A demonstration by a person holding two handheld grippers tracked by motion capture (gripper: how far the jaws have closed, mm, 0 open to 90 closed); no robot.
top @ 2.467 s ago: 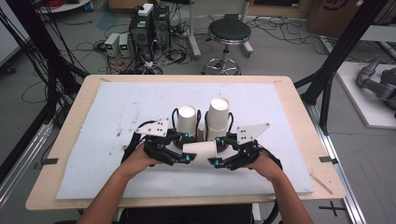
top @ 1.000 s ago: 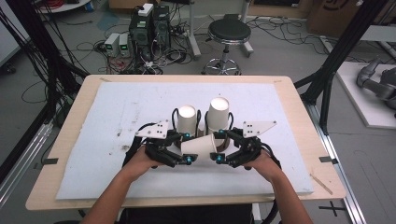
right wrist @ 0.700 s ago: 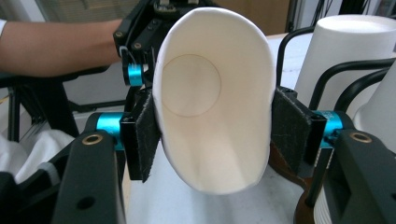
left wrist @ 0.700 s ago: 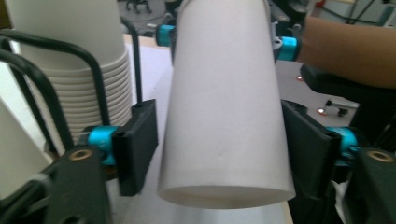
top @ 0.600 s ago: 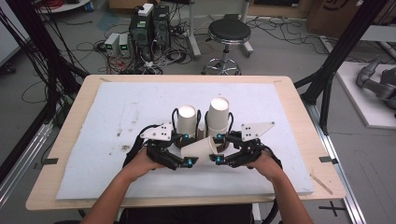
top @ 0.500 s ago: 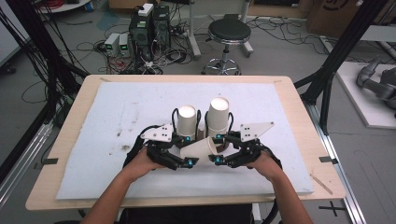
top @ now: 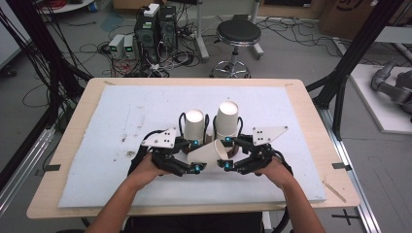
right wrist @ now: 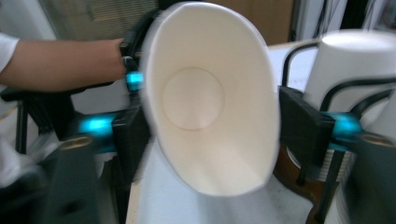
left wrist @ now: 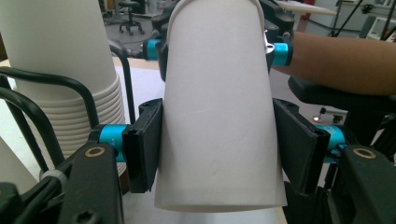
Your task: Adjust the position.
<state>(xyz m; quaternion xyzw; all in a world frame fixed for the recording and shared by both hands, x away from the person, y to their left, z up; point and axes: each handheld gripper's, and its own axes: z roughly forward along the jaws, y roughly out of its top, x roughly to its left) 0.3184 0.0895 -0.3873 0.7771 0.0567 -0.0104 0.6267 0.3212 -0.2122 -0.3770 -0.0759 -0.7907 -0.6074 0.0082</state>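
A single white paper cup lies on its side between the two grippers, just above the white board, with its mouth toward the right hand. My left gripper is shut on the cup's narrow end; in the left gripper view both pads press the cup's walls. My right gripper is shut around the rim; in the right gripper view the cup's mouth is squeezed into an oval between the pads. Two upside-down stacks of cups, the left stack and the right stack, stand in black wire holders just behind.
A white foam board covers the wooden table. The cup stacks sit very close to both grippers. On the floor beyond the table are a stool, computer boxes and cables.
The two grippers have drawn closer together around the cup. The cup has tipped, its mouth end rising toward the right gripper.
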